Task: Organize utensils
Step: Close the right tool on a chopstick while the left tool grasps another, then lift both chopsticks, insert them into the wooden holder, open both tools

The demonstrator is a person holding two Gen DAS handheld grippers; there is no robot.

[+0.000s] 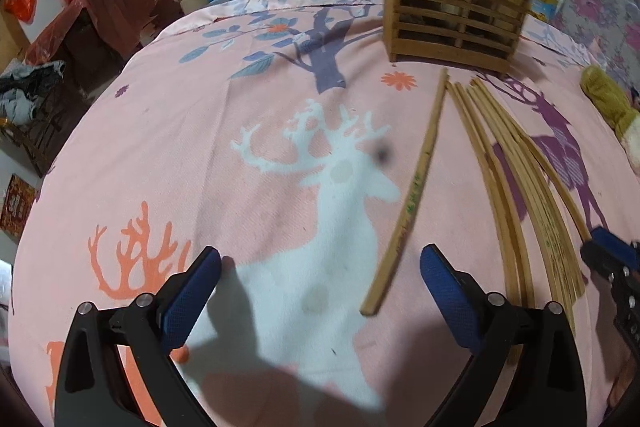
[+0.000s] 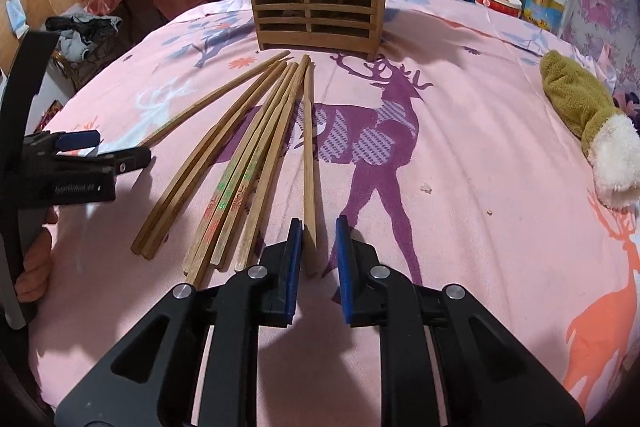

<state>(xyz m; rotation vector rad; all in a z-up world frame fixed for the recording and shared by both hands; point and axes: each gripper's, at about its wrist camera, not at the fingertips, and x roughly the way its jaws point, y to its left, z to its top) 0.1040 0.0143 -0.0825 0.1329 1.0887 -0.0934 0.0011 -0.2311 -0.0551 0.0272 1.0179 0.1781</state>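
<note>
Wooden chopsticks lie fanned out on the pink deer-print cloth covering the bench, their far tips pointing toward the slatted wooden holder that stands just beyond them. Two sticks already lean upright in the holder, one at each end, so a small part of the sorting looks done. Most of it is left: about eight chopsticks are on the cloth.

One single chopstick lies a little apart on the right of the bunch, and its near end sits between the blue pads of the right gripper. The left pad is against the stick while a gap shows at the right pad, so the jaws are narrowed around it but not yet clamped. I judge this the start of the next pick-up.

Another loose chopstick lies apart on the left of the bunch, just ahead of the left gripper, whose jaws stand wide apart and empty above the cloth. A plush toy lies well off to the right.
</note>
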